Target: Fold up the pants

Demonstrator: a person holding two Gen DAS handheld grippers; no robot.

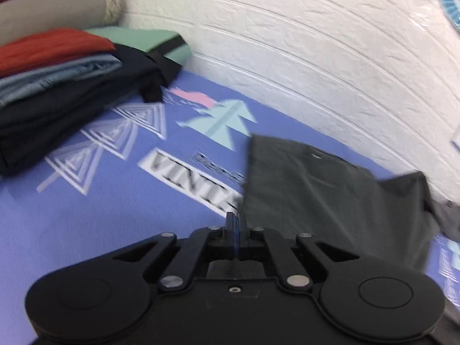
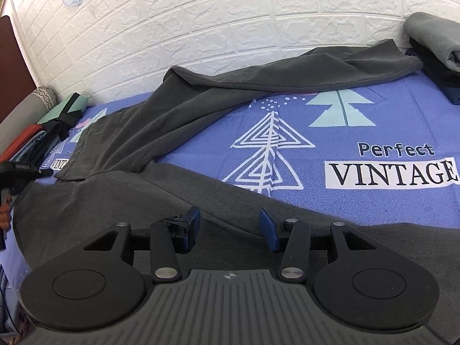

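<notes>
1. The jaws of the left gripper [image 1: 235, 224] are pressed together at the edge of the dark grey soft-fabric pants [image 1: 330, 192]; whether cloth is pinched is unclear.
2. The right gripper [image 2: 229, 224] stands wide open, empty, just above the same pants [image 2: 178, 118] lying on the blue patterned sheet [image 2: 359, 201].

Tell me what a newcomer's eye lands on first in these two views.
First the dark grey pants, sprawled across a blue bedsheet printed with white triangle trees and the words "Perfect VINTAGE", against a white brick-pattern wall. Next the right tool, jaws open over the near pant leg, and the left tool, closed at the pants' edge. A stack of folded clothes, red on top, sits at the far left.
</notes>
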